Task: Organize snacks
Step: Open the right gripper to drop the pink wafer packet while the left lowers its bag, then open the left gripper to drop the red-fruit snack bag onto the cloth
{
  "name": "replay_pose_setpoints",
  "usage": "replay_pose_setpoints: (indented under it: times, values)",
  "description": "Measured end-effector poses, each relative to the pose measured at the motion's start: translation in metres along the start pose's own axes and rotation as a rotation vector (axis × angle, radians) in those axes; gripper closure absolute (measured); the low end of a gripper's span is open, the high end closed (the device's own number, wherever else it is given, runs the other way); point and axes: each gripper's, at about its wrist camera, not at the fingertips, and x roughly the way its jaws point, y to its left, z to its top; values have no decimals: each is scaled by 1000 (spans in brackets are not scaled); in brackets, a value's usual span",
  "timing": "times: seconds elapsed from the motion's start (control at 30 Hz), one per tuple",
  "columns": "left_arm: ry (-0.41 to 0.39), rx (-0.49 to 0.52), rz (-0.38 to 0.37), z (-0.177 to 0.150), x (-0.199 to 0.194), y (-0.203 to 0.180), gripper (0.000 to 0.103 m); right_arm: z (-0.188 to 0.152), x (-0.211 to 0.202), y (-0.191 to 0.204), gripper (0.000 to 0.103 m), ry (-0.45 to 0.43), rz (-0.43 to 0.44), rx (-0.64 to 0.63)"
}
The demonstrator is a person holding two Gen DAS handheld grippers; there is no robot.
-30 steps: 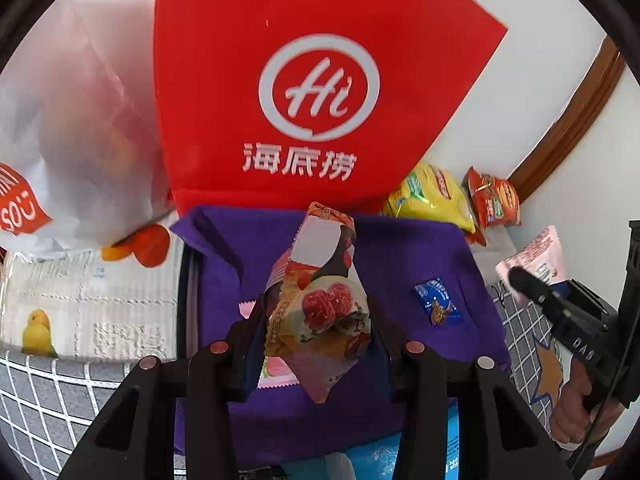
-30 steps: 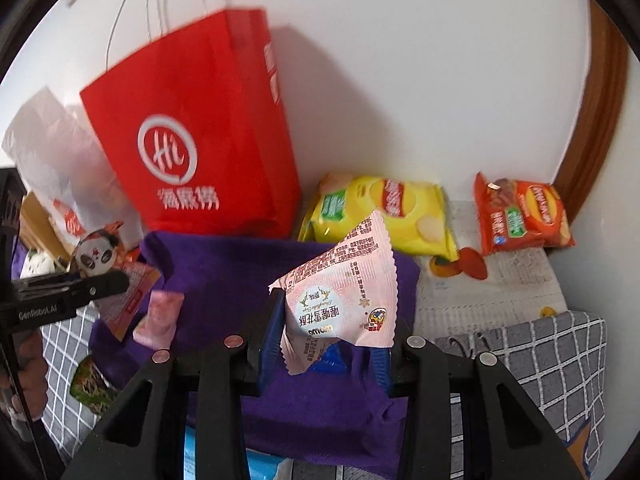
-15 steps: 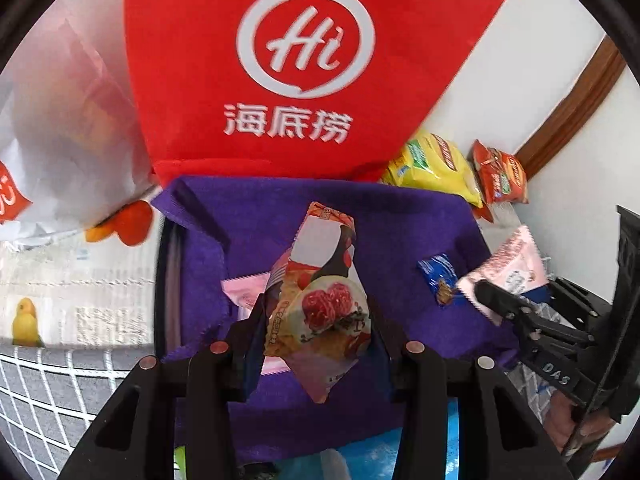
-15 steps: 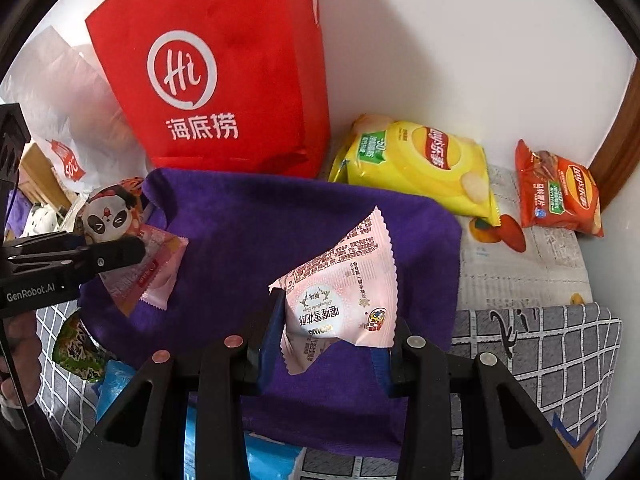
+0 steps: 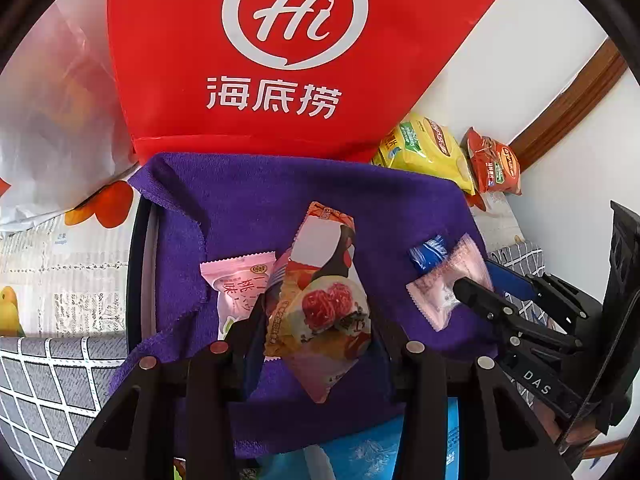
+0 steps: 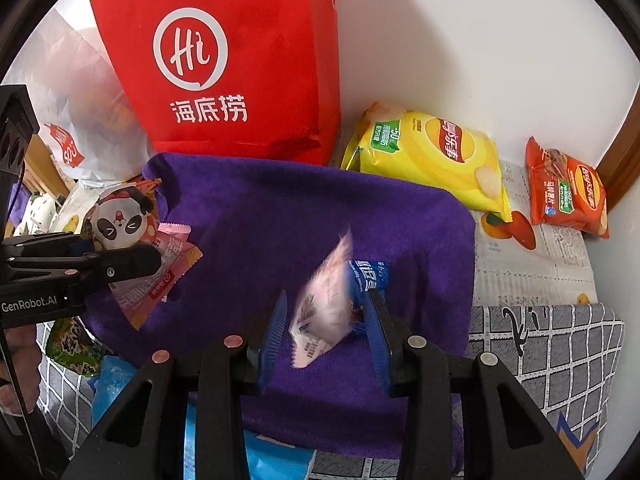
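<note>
1. A white wall backs a surface laid with a printed sheet (image 6: 520, 272) and a grey checked cloth (image 6: 540, 352). A purple towel (image 5: 280, 200) is spread over both.
2. The left hand-held gripper (image 5: 316, 320) is clamped on a panda snack packet (image 5: 320, 304) with a strawberry picture. It holds the packet upright above the near middle of the towel.
3. The right hand-held gripper (image 6: 326, 328) has its jaws standing apart. A pale pink packet (image 6: 324, 312) sits between them, turned edge-on and blurred. The packet is clear of the left pad; whether the right pad touches it I cannot tell.
4. A small blue candy (image 6: 368, 276) lies on the towel just beyond that packet.
5. Another pink packet (image 5: 236, 284) lies flat on the towel, partly under the left hand-held gripper.
6. A red paper bag (image 5: 280, 60) with a white "Hi" logo stands at the towel's far edge.
7. A white plastic bag (image 5: 52, 120) slumps to the left of the red bag.
8. A yellow crisp bag (image 6: 432, 156) and an orange-red crisp bag (image 6: 568, 192) lie to the right by the wall.
</note>
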Motion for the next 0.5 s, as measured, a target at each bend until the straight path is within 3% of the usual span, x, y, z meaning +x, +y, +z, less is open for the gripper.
replay_pose_setpoints:
  times: [0.27, 0.4, 0.5]
  values:
    - [14, -3, -8, 0, 3, 1, 61, 3, -12, -6, 62, -27, -3, 24]
    - [14, 1, -10, 0, 3, -1, 61, 5, -29, -10, 53, -94, 2, 52]
    - [3, 11, -10, 1, 1, -5, 53, 7, -39, -11, 52, -126, 9, 62]
